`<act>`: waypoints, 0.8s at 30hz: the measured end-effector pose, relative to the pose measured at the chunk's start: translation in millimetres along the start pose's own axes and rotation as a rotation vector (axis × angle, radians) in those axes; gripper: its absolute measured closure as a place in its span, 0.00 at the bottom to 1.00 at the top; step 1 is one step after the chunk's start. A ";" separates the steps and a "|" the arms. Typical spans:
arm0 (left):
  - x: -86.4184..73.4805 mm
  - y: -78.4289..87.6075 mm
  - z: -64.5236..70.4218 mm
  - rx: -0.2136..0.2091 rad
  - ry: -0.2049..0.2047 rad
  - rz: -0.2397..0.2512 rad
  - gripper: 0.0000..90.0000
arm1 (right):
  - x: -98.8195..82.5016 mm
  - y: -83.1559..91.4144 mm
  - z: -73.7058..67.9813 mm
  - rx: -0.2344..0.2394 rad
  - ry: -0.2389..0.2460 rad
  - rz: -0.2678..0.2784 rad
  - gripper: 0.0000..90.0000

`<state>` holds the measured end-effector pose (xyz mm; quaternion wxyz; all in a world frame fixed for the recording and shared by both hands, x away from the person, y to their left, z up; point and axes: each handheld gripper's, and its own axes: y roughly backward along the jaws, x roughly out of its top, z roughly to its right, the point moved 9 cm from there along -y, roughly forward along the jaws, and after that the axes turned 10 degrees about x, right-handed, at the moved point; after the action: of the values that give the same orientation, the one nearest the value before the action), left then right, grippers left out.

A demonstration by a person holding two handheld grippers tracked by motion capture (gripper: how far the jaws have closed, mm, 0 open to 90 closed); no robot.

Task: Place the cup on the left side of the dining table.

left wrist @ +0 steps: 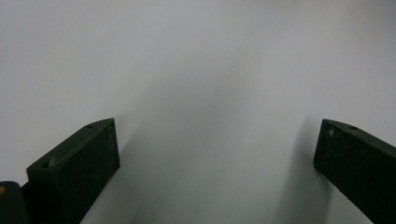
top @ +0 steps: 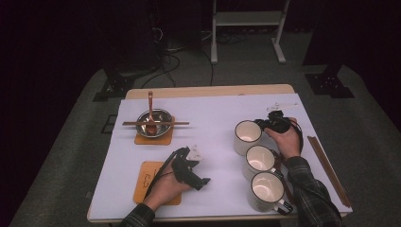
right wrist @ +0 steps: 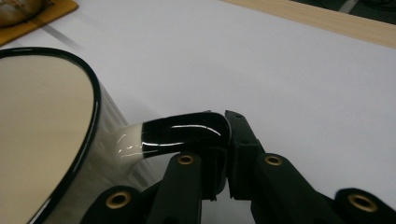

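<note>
- The right claw (right wrist: 227, 140) is pinched on the black handle (right wrist: 187, 130) of the far mug (top: 248, 136); in the right gripper view the jaws close from both sides on the outer bend of that handle.
- The far mug stands upright on the white worktop (top: 213, 118) at the right, heading a row of three; the middle mug (top: 260, 161) and the near mug (top: 266, 190) follow it toward the near edge, each just beside the next.
- The step in hand looks like the grasp of the far mug, with the lift not yet begun: its base appears to rest on the worktop.
- The next move probably calls for a straight lift that keeps the mug level, since the hold is on the handle alone and the body may swing; it must also clear the middle mug close by.
- The left claw (top: 201, 179) is spread wide and holds nothing, hovering over bare white worktop at the near left.
- Just left of that hand lies an empty orange mat (top: 153, 177), a likely place for a mug.
- At the far left a second mat (top: 153, 138) carries a metal bowl (top: 153, 119) with a spoon (top: 150, 111) in it and chopsticks (top: 156, 123) laid across its rim.
- Another pair of chopsticks (top: 328, 170) lies along the right edge.
</note>
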<state>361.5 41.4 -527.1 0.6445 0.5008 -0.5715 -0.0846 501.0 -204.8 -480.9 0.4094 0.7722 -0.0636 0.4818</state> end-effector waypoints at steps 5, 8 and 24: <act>0.0 0.0 0.0 0.000 0.000 0.000 0.00 | 12.7 -9.8 -5.6 0.033 0.017 0.001 0.93; 0.0 0.0 0.0 0.000 -0.001 0.000 0.00 | 20.3 -17.1 -6.0 0.045 0.025 -0.009 0.93; -0.1 0.2 -0.3 0.001 -0.005 -0.001 0.00 | 40.2 -57.6 -5.8 0.129 0.047 -0.020 0.91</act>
<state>361.6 41.7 -526.9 0.6430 0.5011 -0.5727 -0.0859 546.6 -151.0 -480.7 0.3649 0.7861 -0.0149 0.4987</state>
